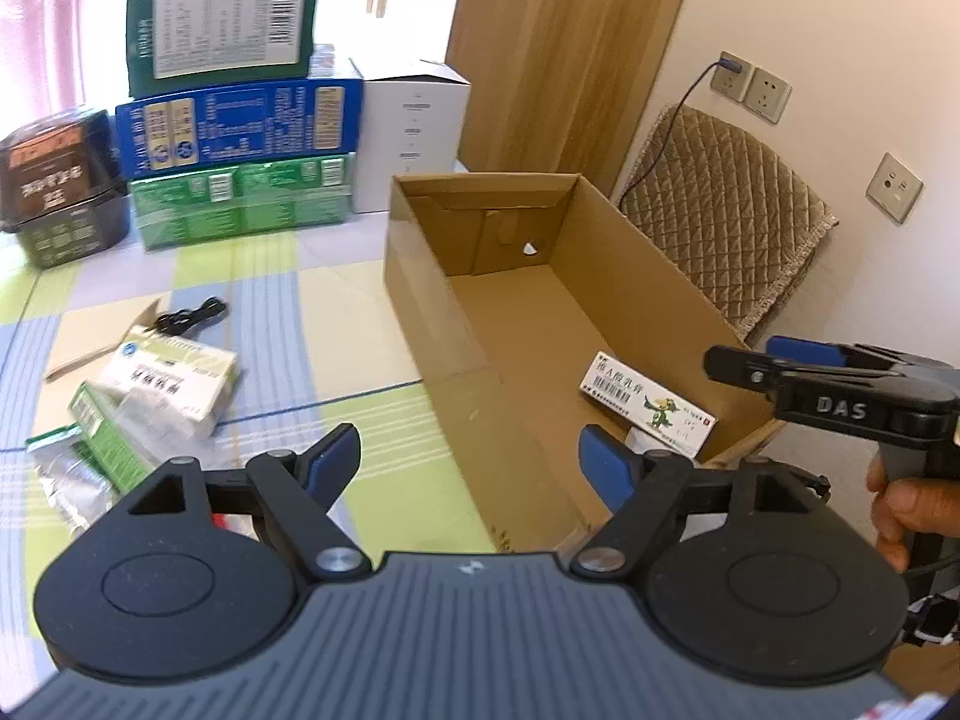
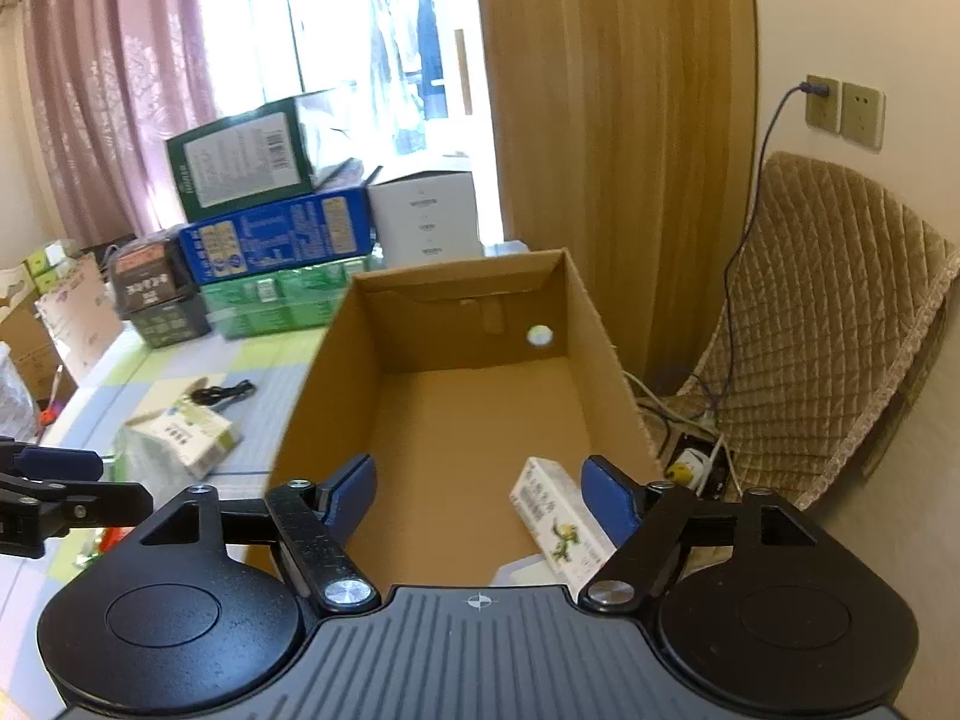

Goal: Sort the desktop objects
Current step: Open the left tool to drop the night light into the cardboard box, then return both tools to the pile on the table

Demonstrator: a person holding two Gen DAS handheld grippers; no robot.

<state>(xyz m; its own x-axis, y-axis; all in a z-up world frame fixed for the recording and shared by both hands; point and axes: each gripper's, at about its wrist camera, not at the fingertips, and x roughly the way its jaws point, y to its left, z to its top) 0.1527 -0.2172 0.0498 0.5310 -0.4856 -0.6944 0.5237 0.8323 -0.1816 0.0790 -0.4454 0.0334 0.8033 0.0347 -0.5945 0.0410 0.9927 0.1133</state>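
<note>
Left wrist view: the left gripper hangs with its jaws spread wide and nothing between them, over the checked tablecloth beside the near wall of the cardboard box. A small white carton with a green cartoon figure lies flat on the box floor, at the near end by the right wall. The right gripper reaches in from the right edge above that near corner, a hand on its grip; it holds nothing. On the cloth left of the box lie a white-and-green packet, a green pack, a foil pouch and a black cable. Stacked cartons stand at the table's far end.

Right wrist view: the right gripper stands released above the box, its right finger just in front of the carton, not touching it. The left gripper shows at the left edge.
</note>
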